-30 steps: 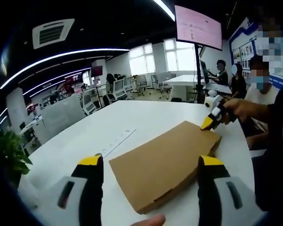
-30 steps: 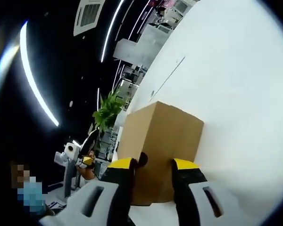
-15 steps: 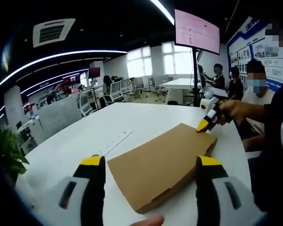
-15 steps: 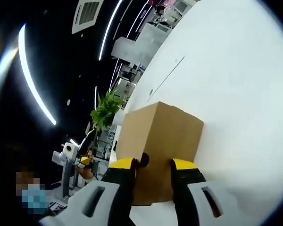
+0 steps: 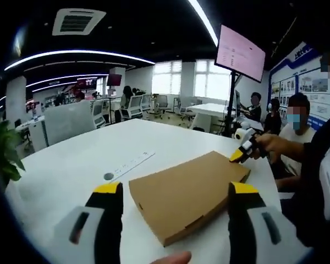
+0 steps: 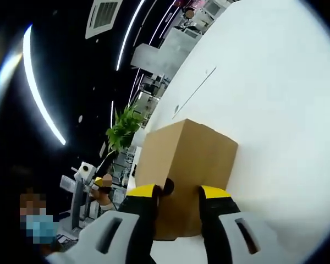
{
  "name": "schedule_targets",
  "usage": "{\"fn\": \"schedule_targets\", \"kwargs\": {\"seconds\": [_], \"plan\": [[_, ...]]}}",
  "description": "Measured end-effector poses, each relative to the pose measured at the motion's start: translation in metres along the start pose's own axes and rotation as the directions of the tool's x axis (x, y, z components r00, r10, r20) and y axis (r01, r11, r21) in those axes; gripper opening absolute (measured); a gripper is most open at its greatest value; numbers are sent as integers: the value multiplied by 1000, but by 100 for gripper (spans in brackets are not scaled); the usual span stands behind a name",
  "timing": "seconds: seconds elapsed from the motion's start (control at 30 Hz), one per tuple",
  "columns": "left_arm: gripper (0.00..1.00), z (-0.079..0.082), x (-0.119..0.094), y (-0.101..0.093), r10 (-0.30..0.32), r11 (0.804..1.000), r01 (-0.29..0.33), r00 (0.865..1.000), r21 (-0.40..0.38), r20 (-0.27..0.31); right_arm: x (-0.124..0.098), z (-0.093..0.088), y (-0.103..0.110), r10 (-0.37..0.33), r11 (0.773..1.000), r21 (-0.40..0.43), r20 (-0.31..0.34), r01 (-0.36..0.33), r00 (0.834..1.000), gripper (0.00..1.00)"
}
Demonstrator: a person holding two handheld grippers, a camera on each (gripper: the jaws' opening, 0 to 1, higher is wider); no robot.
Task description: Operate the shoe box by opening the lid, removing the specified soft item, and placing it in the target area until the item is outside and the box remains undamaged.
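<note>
Left gripper view shows the box [image 5: 187, 192] low at center on the table [image 5: 71, 170], lid down, nothing removed yet; the right gripper [image 6: 176, 193] clenches its far corner, the left gripper [image 5: 176, 192] gapes, empty.

No legible text. Hanging screen [image 5: 240, 52] shows pinkish content, lines too small to read. Wall board [image 5: 309, 82] with blue border has posters and a heading, blurred, unreadable. Shoe box [image 5: 188, 191] lid plain brown, no label or brand.
</note>
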State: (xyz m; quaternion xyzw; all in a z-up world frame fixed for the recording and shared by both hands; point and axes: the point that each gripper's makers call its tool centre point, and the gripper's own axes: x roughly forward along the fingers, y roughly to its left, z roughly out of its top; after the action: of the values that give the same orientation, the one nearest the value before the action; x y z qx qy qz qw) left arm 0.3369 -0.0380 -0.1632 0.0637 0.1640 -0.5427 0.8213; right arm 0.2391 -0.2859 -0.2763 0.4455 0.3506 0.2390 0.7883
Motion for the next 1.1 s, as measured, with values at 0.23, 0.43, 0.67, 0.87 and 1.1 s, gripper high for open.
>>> {"fn": "schedule_targets", "kwargs": {"seconds": [0.23, 0.43, 0.67, 0.87, 1.1], "plan": [[80, -14, -6, 25, -12, 994, 13, 1000, -105, 8, 0, 1, 0, 6, 1000, -4, -5, -6, 1000, 30], [81, -25, -6, 44, -41, 978, 38, 999, -205, -12, 0, -1, 1, 4, 1000, -2, 1, -4, 1000, 30], [81, -24, 6, 56, -118, 940, 126, 992, -317, 45, 2, -4, 3, 13, 1000, -1, 4, -13, 1000, 30], [80, -37, 27, 60, -189, 887, 198, 980, -417, 64, 3, -5, 4, 8, 1000, -5, 0, -8, 1000, 30], [79, -31, 32, 71, -182, 863, 228, 973, -450, 143, 4, -6, 5, 30, 1000, -1, 4, -30, 1000, 30]]}}
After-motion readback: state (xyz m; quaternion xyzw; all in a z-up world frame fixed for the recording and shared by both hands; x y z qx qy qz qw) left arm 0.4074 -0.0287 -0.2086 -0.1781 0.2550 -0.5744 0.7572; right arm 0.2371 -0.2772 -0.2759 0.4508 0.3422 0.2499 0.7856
